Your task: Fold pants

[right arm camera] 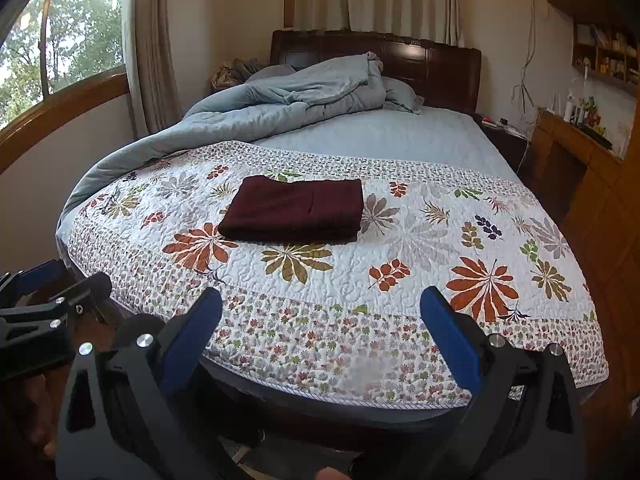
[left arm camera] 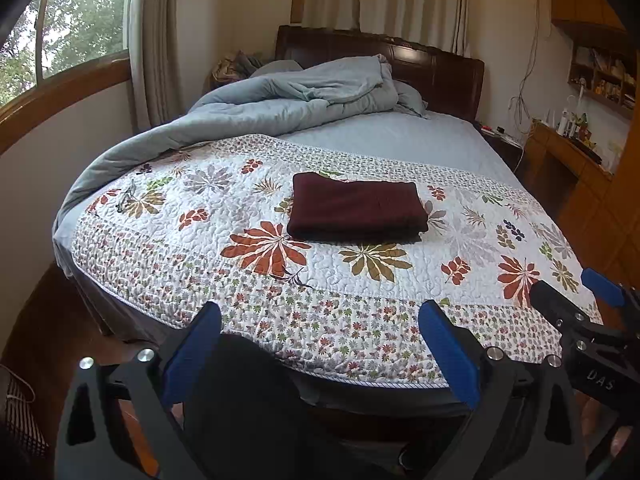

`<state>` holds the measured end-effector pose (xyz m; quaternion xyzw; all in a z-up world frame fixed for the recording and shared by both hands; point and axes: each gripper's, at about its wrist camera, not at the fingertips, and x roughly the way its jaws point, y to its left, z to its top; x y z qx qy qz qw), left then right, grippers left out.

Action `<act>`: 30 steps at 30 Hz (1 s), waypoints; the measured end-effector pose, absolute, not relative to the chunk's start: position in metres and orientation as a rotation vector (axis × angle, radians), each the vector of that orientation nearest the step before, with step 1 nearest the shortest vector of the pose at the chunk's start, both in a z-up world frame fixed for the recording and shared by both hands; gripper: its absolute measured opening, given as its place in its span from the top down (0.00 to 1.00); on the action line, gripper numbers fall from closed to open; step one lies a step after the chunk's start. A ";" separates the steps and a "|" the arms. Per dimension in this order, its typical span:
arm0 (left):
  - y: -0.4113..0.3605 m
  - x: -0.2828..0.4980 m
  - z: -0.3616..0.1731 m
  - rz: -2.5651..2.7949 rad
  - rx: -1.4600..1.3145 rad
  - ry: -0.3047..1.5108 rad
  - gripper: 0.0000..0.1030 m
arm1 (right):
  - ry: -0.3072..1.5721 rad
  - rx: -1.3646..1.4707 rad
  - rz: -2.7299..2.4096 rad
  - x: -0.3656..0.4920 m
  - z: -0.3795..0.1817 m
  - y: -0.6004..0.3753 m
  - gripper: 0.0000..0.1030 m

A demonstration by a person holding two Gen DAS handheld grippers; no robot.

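Observation:
The dark maroon pants (left arm camera: 356,210) lie folded into a flat rectangle on the floral quilt (left arm camera: 224,276), near the middle of the bed's foot half. They also show in the right wrist view (right arm camera: 294,210). My left gripper (left arm camera: 320,316) is open and empty, held back off the foot edge of the bed, well short of the pants. My right gripper (right arm camera: 320,308) is open and empty, also held off the foot edge. The right gripper shows at the right edge of the left wrist view (left arm camera: 576,292), and the left gripper at the left edge of the right wrist view (right arm camera: 60,280).
A bunched grey-blue duvet (left arm camera: 280,100) lies along the bed's left and head end before a dark headboard (left arm camera: 436,68). A wooden desk with small items (left arm camera: 568,148) stands right of the bed. A window (left arm camera: 60,28) and curtains are on the left wall.

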<state>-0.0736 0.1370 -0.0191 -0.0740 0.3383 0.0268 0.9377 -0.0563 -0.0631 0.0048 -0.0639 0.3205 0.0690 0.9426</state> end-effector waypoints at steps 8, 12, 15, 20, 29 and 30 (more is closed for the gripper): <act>0.137 -0.076 -0.020 0.048 -0.148 0.696 0.04 | 0.649 -0.130 0.139 -0.058 0.006 -0.064 0.04; 0.135 -0.075 -0.021 0.041 -0.143 0.704 0.04 | 0.651 -0.130 0.138 -0.058 0.006 -0.064 0.04; 0.134 -0.075 -0.022 0.037 -0.140 0.706 0.04 | 0.653 -0.131 0.136 -0.059 0.007 -0.064 0.04; 0.134 -0.074 -0.022 0.039 -0.135 0.704 0.04 | 0.657 -0.133 0.135 -0.058 0.007 -0.063 0.04; 0.134 -0.073 -0.022 0.037 -0.133 0.705 0.04 | 0.659 -0.135 0.137 -0.056 0.005 -0.062 0.04; 0.134 -0.073 -0.022 0.038 -0.133 0.704 0.04 | 0.658 -0.134 0.137 -0.056 0.005 -0.062 0.04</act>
